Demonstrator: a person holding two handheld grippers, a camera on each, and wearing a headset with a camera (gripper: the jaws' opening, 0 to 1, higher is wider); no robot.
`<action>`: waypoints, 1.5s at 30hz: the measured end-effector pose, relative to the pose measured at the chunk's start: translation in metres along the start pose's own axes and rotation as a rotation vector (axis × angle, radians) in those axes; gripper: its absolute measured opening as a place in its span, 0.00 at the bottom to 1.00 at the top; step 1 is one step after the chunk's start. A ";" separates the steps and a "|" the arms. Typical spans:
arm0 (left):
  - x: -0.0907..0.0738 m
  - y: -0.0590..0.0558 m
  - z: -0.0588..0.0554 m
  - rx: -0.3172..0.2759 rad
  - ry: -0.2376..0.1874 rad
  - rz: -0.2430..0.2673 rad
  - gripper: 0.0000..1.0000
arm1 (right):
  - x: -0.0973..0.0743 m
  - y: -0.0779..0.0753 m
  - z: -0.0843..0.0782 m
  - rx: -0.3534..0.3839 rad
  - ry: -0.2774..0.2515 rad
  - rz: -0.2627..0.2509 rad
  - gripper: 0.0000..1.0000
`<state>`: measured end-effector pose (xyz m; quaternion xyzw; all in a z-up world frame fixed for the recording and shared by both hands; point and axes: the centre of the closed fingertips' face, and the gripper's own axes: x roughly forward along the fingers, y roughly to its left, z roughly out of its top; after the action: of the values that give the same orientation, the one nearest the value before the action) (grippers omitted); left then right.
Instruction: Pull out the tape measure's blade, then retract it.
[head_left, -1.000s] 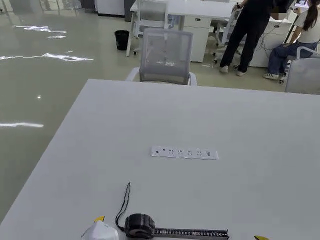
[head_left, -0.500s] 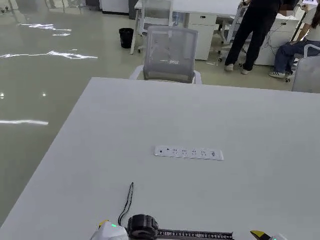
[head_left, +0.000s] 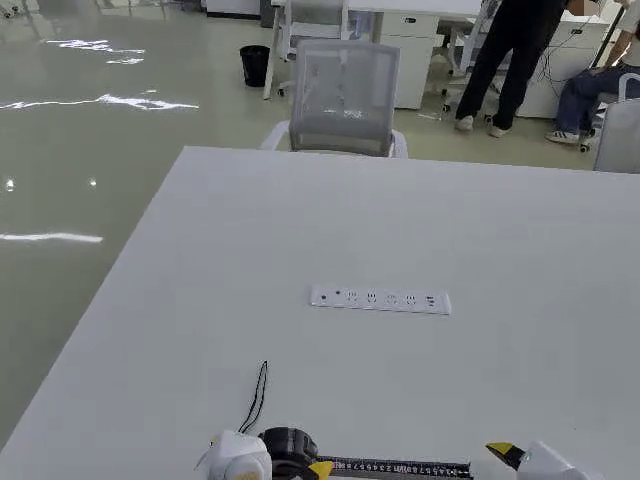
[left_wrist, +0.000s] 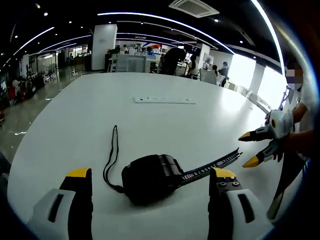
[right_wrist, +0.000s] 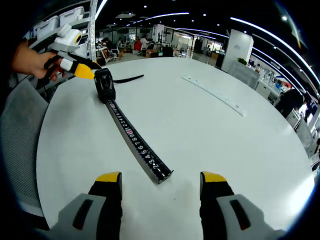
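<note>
A black tape measure (head_left: 288, 442) lies at the table's near edge, its blade (head_left: 400, 467) drawn out to the right. My left gripper (head_left: 300, 460) is open, and the case (left_wrist: 150, 177) sits between its yellow-tipped jaws with a gap on both sides. The blade (left_wrist: 212, 165) runs off toward my right gripper (left_wrist: 255, 148). In the right gripper view the blade (right_wrist: 135, 142) lies flat on the table and its end hook stops just ahead of my open right gripper (right_wrist: 161, 177). At the far end the left gripper (right_wrist: 75, 65) is at the case (right_wrist: 104, 84).
A white power strip (head_left: 380, 299) lies mid-table. The tape's black wrist strap (head_left: 255, 400) trails away from the case. A grey mesh chair (head_left: 343, 95) stands at the far edge of the white table (head_left: 500, 230). People stand and sit at desks beyond.
My left gripper has moved right, from beside the case to around it. The right gripper has come further into the head view at bottom right. The head camera has tilted slightly.
</note>
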<state>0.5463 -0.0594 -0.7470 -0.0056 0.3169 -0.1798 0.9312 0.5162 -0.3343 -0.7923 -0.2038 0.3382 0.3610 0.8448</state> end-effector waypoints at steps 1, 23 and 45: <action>0.001 0.000 -0.001 -0.002 0.005 0.004 0.96 | 0.001 0.000 0.000 -0.005 0.002 0.004 0.62; 0.021 -0.002 -0.011 -0.004 0.032 0.027 0.82 | 0.019 0.003 0.000 -0.168 0.095 0.062 0.26; 0.038 0.001 -0.018 -0.027 0.063 0.057 0.68 | 0.021 0.002 -0.002 -0.154 0.117 0.077 0.19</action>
<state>0.5638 -0.0695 -0.7833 -0.0032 0.3484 -0.1488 0.9255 0.5247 -0.3241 -0.8086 -0.2757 0.3660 0.4058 0.7908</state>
